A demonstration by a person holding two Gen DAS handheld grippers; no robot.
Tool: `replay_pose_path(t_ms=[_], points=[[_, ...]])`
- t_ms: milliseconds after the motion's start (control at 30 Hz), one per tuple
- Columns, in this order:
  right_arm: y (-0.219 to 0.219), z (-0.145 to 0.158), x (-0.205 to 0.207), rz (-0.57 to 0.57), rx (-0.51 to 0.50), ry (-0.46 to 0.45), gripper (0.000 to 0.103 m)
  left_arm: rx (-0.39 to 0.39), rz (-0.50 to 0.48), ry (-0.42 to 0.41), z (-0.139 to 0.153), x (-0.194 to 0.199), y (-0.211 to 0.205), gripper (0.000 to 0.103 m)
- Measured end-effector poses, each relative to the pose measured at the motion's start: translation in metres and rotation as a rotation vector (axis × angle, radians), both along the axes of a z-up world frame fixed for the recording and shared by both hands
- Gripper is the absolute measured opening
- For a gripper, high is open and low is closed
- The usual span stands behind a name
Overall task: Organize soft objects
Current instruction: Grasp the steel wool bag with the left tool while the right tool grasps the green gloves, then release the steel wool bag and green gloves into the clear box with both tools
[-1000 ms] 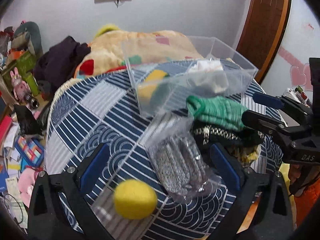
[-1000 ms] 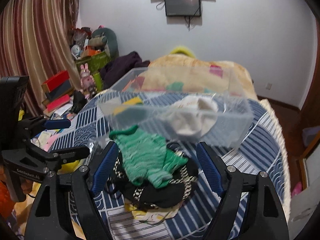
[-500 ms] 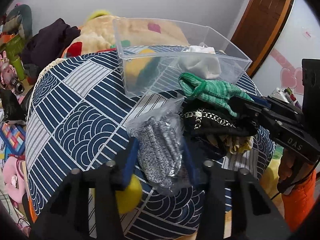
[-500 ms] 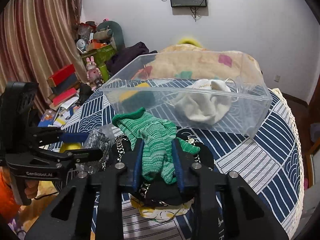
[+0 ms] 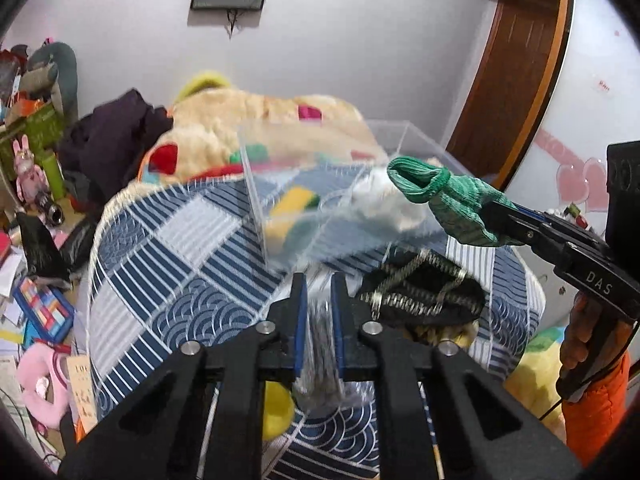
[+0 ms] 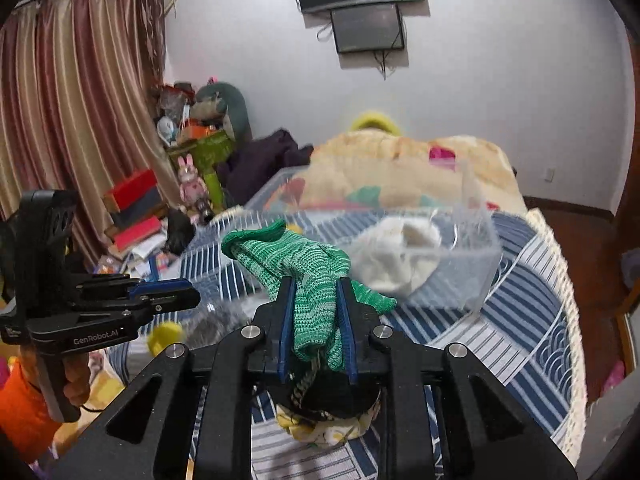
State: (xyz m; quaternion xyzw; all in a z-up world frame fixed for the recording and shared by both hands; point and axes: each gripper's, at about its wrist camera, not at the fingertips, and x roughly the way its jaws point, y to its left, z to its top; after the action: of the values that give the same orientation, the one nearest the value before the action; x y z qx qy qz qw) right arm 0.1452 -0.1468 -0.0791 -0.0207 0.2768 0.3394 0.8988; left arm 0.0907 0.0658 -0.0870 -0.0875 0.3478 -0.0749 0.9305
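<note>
My left gripper (image 5: 319,286) is shut on a clear plastic bag of grey knit fabric (image 5: 320,360), lifted off the round table. My right gripper (image 6: 316,292) is shut on a green knit glove (image 6: 304,272), raised in front of a clear plastic bin (image 6: 472,264). The glove (image 5: 448,200) and right gripper (image 5: 500,216) also show in the left wrist view, beside the bin (image 5: 256,200). The bin holds a white cloth (image 6: 400,256) and a yellow-green item (image 5: 292,204). A black item with a chain trim (image 5: 420,296) and a yellow ball (image 5: 276,412) lie on the table.
The table has a blue and white patterned cloth (image 5: 160,264). Behind it lie a beige plush blanket (image 5: 248,136) and dark clothes (image 5: 112,140). Toys and books clutter the floor at left (image 6: 132,216). A wooden door (image 5: 516,80) stands at right.
Both grippers closed and lifted: the left took the bagged grey fabric up off the table, the right raised the green glove off the black item toward the bin.
</note>
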Motion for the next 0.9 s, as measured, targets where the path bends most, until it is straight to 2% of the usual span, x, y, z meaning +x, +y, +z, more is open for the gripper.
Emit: replay_pose_path(t_ms=[100, 167, 233, 300, 333, 467, 533, 567, 633, 700, 900], points=[[-0.004, 0.01, 0.0, -0.01, 0.025, -0.024, 0.019, -0.001, -0.013, -0.008, 0.008, 0.004, 0.001, 0.01], [-0.004, 0.013, 0.0, -0.017, 0.035, -0.035, 0.019, 0.006, -0.013, 0.019, 0.004, 0.007, -0.001, 0.013], [-0.005, 0.014, -0.001, -0.021, 0.036, -0.041, 0.019, 0.018, -0.015, 0.051, -0.006, 0.008, -0.003, 0.032], [-0.006, 0.013, -0.001, -0.023, 0.035, -0.038, 0.019, 0.034, -0.008, 0.086, -0.021, 0.011, -0.005, 0.044], [-0.006, 0.011, -0.001, -0.023, 0.032, -0.035, 0.019, 0.038, -0.009, 0.096, -0.026, 0.011, -0.006, 0.046], [-0.008, 0.008, 0.0, -0.029, 0.025, -0.019, 0.019, 0.041, -0.02, 0.161, -0.052, 0.016, -0.008, 0.046], [-0.008, 0.007, 0.001, -0.033, 0.025, -0.013, 0.019, 0.021, -0.03, 0.186, -0.061, 0.019, -0.008, 0.035], [-0.008, 0.007, 0.002, -0.034, 0.026, -0.01, 0.019, 0.017, -0.025, 0.188, -0.063, 0.019, -0.007, 0.035], [-0.008, 0.007, 0.001, -0.037, 0.025, -0.01, 0.019, 0.008, -0.019, 0.169, -0.062, 0.018, -0.006, 0.025], [-0.009, 0.007, 0.002, -0.04, 0.024, -0.012, 0.019, 0.013, -0.021, 0.141, -0.057, 0.015, -0.005, 0.02], [-0.012, 0.01, 0.005, -0.058, 0.036, -0.018, 0.019, 0.024, -0.021, 0.046, -0.027, 0.006, -0.005, 0.019]])
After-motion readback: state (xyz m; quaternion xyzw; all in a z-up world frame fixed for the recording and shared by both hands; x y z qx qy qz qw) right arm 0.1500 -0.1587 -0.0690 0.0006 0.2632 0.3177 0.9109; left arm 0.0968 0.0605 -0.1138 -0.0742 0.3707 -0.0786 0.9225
